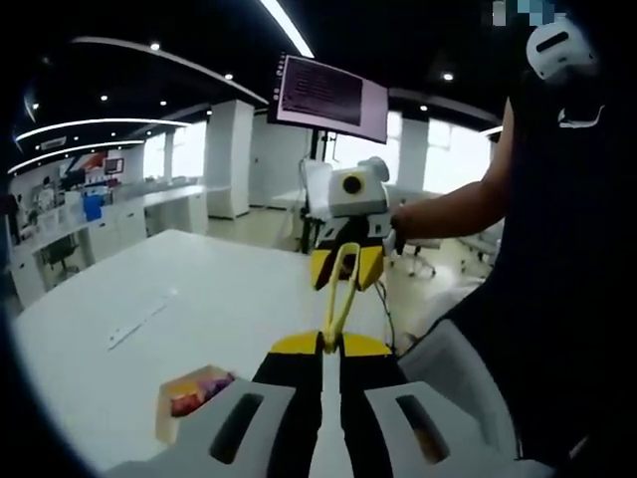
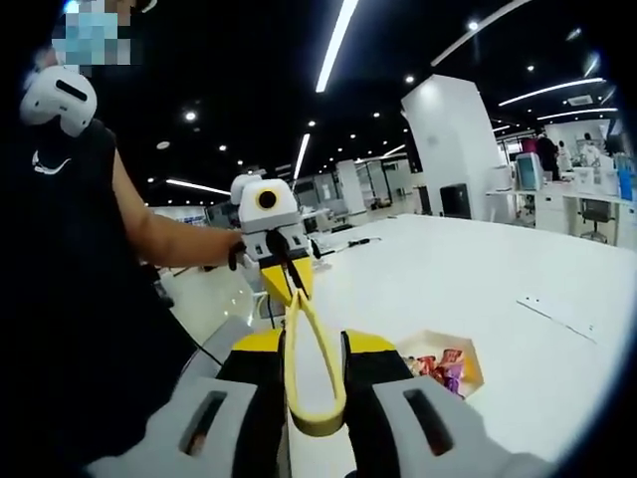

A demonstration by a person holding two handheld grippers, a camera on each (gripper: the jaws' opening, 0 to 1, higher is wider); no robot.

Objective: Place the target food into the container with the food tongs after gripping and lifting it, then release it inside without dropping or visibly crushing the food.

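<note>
A white table (image 1: 199,289) spans a dim office beneath a hanging screen (image 1: 331,97), its text unreadable. Both grippers (image 1: 331,351) (image 2: 317,351) clamp yellow food tongs (image 2: 311,383); the container (image 2: 448,366) of wrapped food lies right of the right jaws

The table (image 1: 199,289) has a smooth white top with a soft sheen. The tongs (image 2: 314,383) look like smooth, slightly glossy yellow plastic. The container (image 2: 466,360) seems matt tan cardboard, and the sweets (image 2: 438,366) inside wear shiny wrappers. The person's dark top (image 2: 70,259) looks like matt cloth.
</note>
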